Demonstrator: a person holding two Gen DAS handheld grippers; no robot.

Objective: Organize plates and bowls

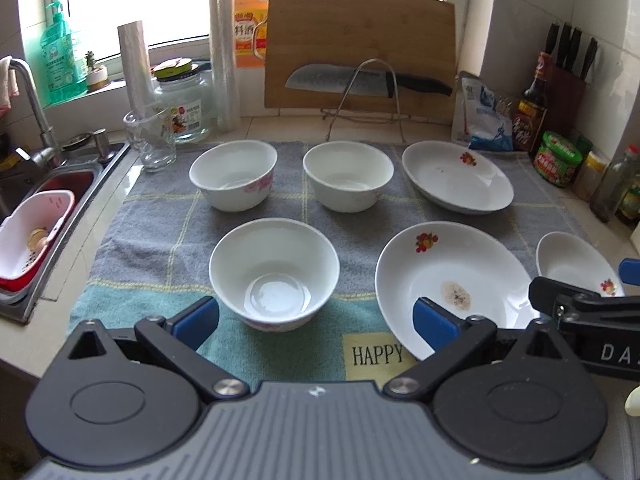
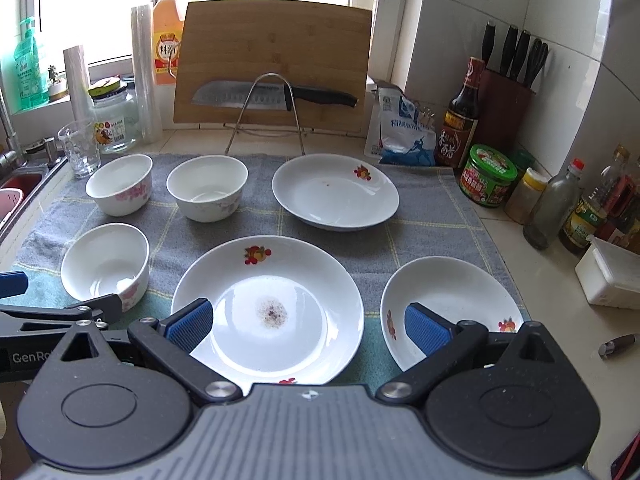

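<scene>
Both grippers, left gripper [image 1: 316,324] and right gripper [image 2: 308,326], hover open, holding nothing.
Bowls [image 1: 274,272] left, plates [image 2: 268,308] right on the towel [image 1: 160,208], unstacked, likely awaiting nesting.

On the surface [image 2: 520,240] lies a towel [image 2: 420,216] carrying six dishes. Taking the middle plate [image 2: 267,308] as the clock's centre, a second plate [image 2: 335,190] sits at 1 o'clock, a third [image 2: 452,304] at 3 o'clock. One bowl [image 2: 106,266] stands at 9 o'clock, another [image 2: 207,188] at 11, the last [image 2: 119,184] at 10, farther out. A cutting board [image 2: 276,60] leans behind them at 12 o'clock, with a knife [image 2: 272,96] across its front.
</scene>
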